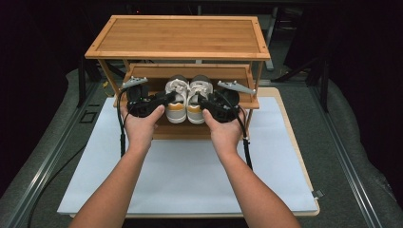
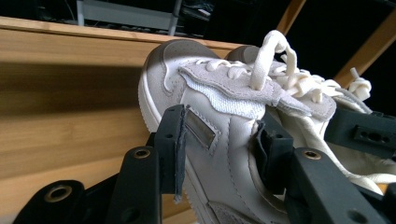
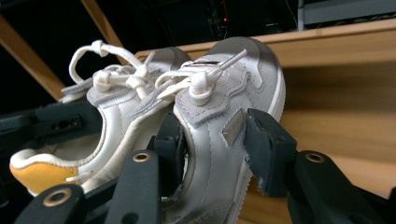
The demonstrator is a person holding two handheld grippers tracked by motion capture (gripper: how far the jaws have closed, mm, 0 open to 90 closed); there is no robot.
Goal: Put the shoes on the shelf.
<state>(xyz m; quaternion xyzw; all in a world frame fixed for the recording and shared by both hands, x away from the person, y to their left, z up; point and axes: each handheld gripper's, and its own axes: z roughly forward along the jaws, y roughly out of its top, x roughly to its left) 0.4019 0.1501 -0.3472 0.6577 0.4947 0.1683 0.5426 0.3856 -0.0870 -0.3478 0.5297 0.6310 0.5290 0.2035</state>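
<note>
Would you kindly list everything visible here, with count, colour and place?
shoes: two, white with yellow heels, side by side at the rack's lower shelf, one in each tool
rack: one, wooden, two shelves, at the table's far side
mat: one, white, under the rack
table: one, light wood edge
left tool: black, clamping left shoe's side
right tool: black, clamping right shoe's side
forearms: two, bare, from the bottom edge

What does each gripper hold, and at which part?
The left gripper clamps the left shoe by its side wall; the right gripper clamps the right shoe likewise.
</note>
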